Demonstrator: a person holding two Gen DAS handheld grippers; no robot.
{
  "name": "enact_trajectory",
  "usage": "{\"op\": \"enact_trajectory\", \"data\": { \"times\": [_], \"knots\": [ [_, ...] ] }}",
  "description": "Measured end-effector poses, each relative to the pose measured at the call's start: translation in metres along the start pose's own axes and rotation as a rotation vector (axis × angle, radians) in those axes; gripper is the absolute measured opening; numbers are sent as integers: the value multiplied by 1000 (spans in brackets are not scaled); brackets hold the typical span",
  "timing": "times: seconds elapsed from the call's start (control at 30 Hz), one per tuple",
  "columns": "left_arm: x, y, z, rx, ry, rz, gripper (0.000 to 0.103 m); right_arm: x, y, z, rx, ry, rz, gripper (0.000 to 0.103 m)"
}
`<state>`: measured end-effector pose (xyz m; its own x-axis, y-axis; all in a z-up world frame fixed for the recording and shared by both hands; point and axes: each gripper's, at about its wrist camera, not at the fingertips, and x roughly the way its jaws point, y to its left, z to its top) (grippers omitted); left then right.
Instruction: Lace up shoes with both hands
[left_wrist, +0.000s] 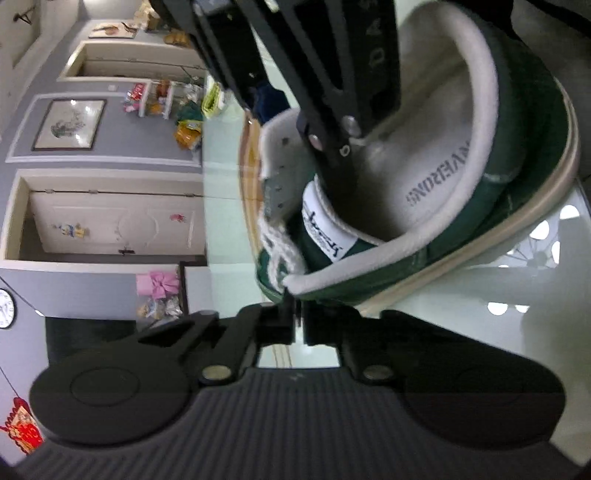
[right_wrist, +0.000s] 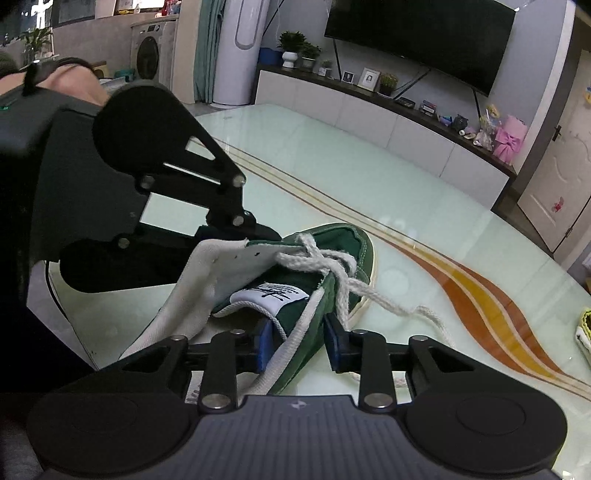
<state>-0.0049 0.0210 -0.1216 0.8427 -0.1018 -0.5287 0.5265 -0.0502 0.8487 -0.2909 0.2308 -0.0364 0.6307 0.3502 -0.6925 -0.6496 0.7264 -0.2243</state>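
A green canvas sneaker (right_wrist: 343, 243) with white lining lies on the glass table (right_wrist: 369, 166). Its white lace (right_wrist: 325, 262) crosses the lower eyelets, and one loose end (right_wrist: 424, 314) trails to the right. My left gripper (right_wrist: 258, 232) is shut on the top corner of the far eyelet flap (right_wrist: 221, 258); in the left wrist view the left gripper (left_wrist: 297, 321) pinches that flap's edge beside the sneaker (left_wrist: 517, 147). My right gripper (right_wrist: 299, 343) stands open, its blue pads (right_wrist: 264, 347) straddling the near side flap next to the labelled tongue (right_wrist: 273, 295). Its fingers (left_wrist: 332, 122) reach into the shoe opening.
An orange and yellow wave pattern (right_wrist: 480, 295) runs across the glass top. A yellow-white object (right_wrist: 583, 332) sits at the table's right edge. A person's hand (right_wrist: 74, 81) holds the left gripper at the upper left. A long white cabinet (right_wrist: 369, 110) stands beyond the table.
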Motion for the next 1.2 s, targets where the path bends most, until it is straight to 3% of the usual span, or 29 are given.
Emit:
{"op": "enact_trajectory", "data": {
  "times": [0.27, 0.47, 0.57, 0.73, 0.83, 0.9, 1.03, 1.2],
  "knots": [
    [-6, -3, -22, -70, 55, 27, 3, 5, -2, -4, 14, 29, 7, 32],
    [-24, -13, -58, -128, 173, 28, 3, 13, -4, -6, 17, 47, -4, 32],
    [-34, -18, -88, -173, 278, 19, 3, 15, -5, -8, 19, 53, -6, 32],
    [-68, -18, -140, -336, 447, 61, 3, 16, -4, -9, 20, 53, -9, 35],
    [-84, -13, -161, -445, 508, 94, 3, 18, -3, -9, 26, 54, -13, 36],
    [-96, -5, -185, -572, 568, 132, 3, 18, -4, -9, 28, 53, -16, 37],
    [-106, 4, -231, -725, 687, 211, 3, 20, -5, -9, 34, 51, -22, 39],
    [-116, 5, -267, -831, 799, 247, 3, 21, -4, -9, 34, 50, -31, 40]
  ]
}}
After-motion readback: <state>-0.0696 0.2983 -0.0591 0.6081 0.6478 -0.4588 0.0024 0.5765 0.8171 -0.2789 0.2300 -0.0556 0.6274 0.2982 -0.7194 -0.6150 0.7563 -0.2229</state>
